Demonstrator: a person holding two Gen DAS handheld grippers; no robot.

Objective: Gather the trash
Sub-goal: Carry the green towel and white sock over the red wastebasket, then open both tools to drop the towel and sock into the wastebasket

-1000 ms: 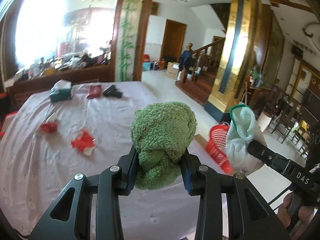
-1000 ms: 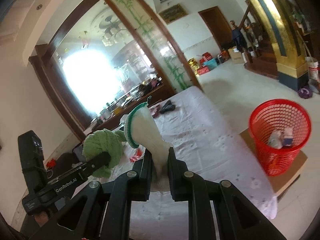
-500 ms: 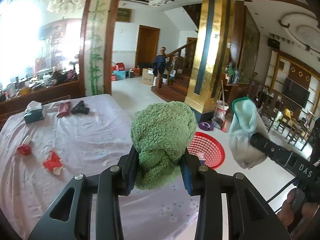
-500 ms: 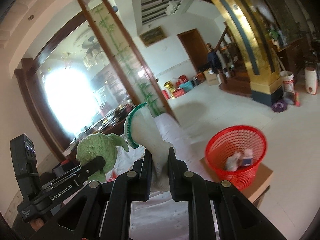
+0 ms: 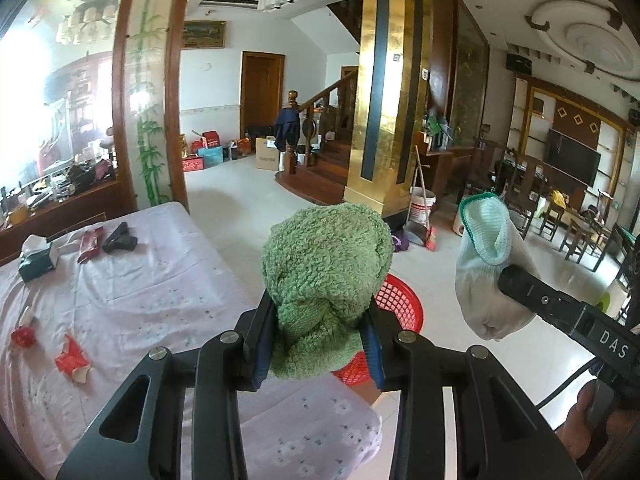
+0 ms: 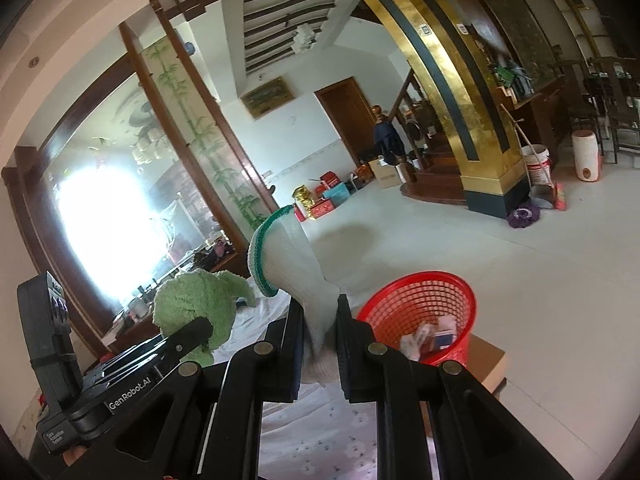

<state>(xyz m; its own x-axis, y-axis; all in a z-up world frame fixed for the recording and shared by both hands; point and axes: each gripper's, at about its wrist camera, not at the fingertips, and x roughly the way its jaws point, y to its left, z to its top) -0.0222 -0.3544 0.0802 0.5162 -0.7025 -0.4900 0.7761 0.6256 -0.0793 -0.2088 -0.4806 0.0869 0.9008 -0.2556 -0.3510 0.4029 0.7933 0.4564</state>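
Observation:
My left gripper [image 5: 318, 340] is shut on a fuzzy green cloth [image 5: 326, 276], held above the table's near corner. My right gripper [image 6: 318, 334] is shut on a white knit glove with a green cuff [image 6: 290, 264]; the glove also shows in the left wrist view [image 5: 486, 268], to the right of the green cloth. A red mesh bin [image 6: 428, 320] stands on the floor on a cardboard sheet beside the table, just right of and below the right gripper, with some trash inside. In the left wrist view the bin [image 5: 394, 304] is mostly hidden behind the green cloth.
The table has a pale floral cloth [image 5: 140, 300]. On it lie red wrappers [image 5: 72, 360], a smaller red scrap [image 5: 22, 336], a tissue box [image 5: 36, 260], a red packet [image 5: 90, 242] and a black toy gun [image 5: 120, 240]. A gold pillar [image 5: 384, 120], broom and bucket stand beyond.
Both grippers have swung right, away from the table's middle toward the red bin, still holding the green cloth and the glove. The bin now sits closer under them.

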